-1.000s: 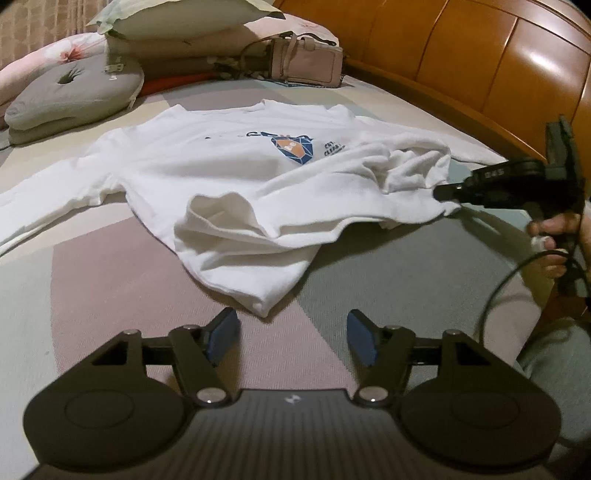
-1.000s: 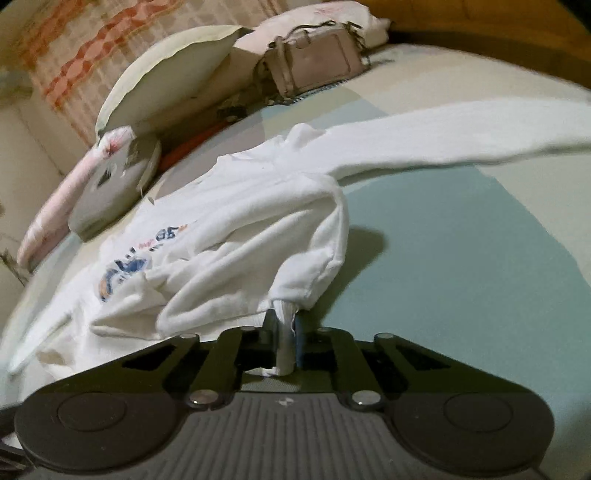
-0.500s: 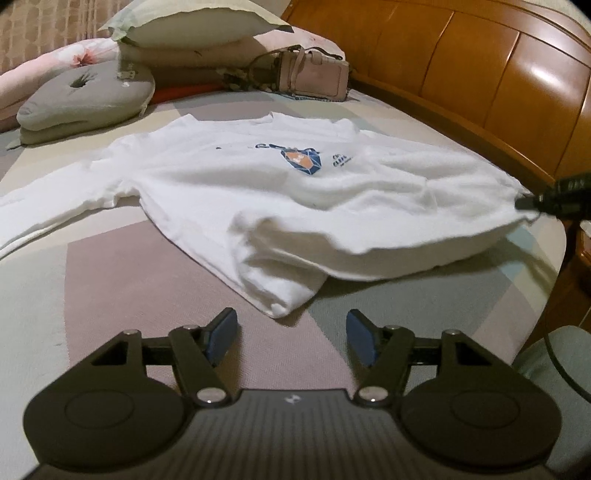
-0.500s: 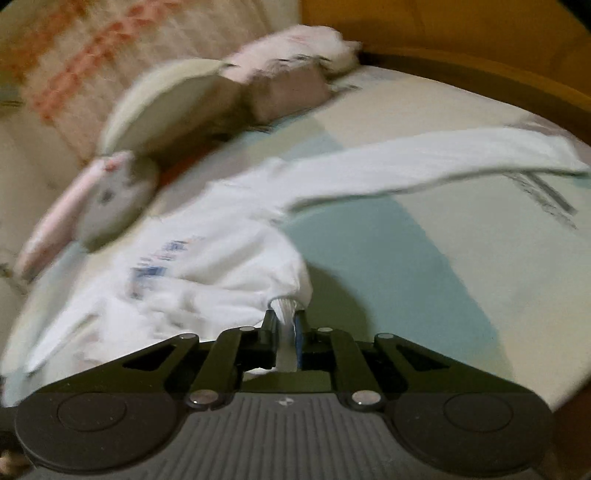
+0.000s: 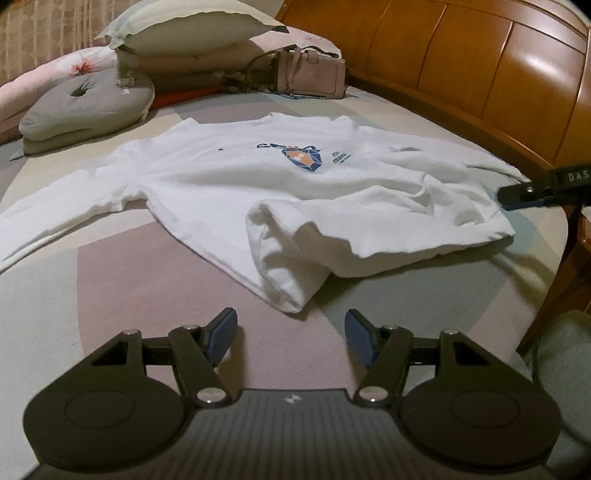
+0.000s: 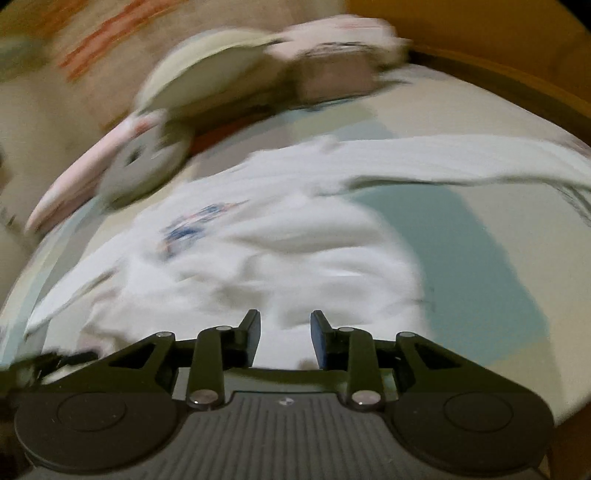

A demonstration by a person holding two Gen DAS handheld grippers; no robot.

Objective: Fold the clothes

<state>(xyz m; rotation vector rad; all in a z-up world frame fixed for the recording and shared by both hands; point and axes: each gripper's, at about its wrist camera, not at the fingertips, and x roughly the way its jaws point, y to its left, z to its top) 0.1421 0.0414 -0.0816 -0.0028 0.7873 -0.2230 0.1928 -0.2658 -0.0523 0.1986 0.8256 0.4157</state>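
Observation:
A white long-sleeved shirt (image 5: 280, 192) with a blue and orange print lies face up on the bed, its near hem bunched into a fold (image 5: 284, 258). One sleeve (image 5: 55, 214) stretches out to the left. My left gripper (image 5: 290, 336) hovers open just short of the bunched hem, nothing between its blue pads. In the blurred right wrist view the shirt (image 6: 280, 251) spreads below my right gripper (image 6: 284, 332), which stands open above the hem with its other sleeve (image 6: 461, 162) running right. The right gripper's fingertips (image 5: 517, 195) show at the shirt's right edge.
Pillows (image 5: 184, 29), a grey cushion (image 5: 85, 107) and a pink handbag (image 5: 310, 74) sit at the head of the bed. A wooden headboard (image 5: 480, 66) runs along the right. The bed edge (image 5: 554, 258) drops off at the right.
My right gripper pulled the shirt's hem corner out to the right, spreading the body flatter, then opened and let go. The left gripper stayed open and held its place.

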